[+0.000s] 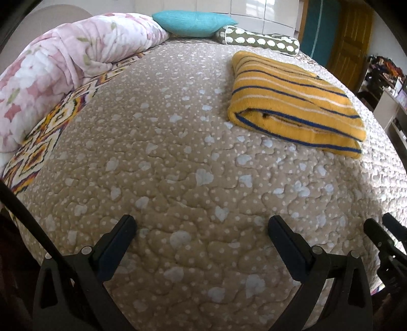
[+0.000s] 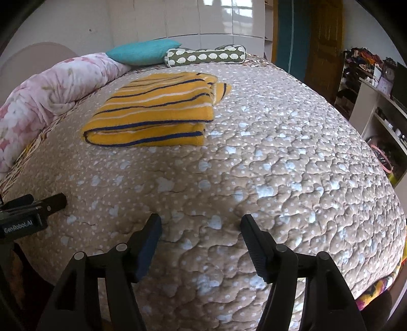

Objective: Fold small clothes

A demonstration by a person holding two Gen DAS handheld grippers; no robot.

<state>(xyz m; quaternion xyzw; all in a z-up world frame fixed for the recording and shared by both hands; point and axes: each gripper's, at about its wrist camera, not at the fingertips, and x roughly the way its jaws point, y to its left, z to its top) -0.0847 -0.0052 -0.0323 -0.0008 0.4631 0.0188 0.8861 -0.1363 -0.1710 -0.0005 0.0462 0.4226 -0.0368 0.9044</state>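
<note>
A yellow knit garment with blue and white stripes (image 1: 295,101) lies folded into a flat rectangle on the beige quilted bedspread (image 1: 162,157); the right wrist view shows the garment (image 2: 152,114) at upper left. My left gripper (image 1: 202,224) hangs open over bare quilt near the bed's front edge, well short of the garment, nothing between its fingers. My right gripper (image 2: 201,224) is also open over bare quilt (image 2: 279,165), empty. Each gripper shows at the edge of the other's view: the right gripper (image 1: 384,229) beside the left, the left gripper (image 2: 48,202) at the far left.
A rolled pink floral duvet (image 1: 63,66) runs along the bed's left side. A turquoise cushion (image 1: 193,23) and a green bolster with white spots (image 1: 259,40) lie at the head. A yellow door (image 1: 353,43) and cluttered white shelves (image 2: 376,107) stand to the right.
</note>
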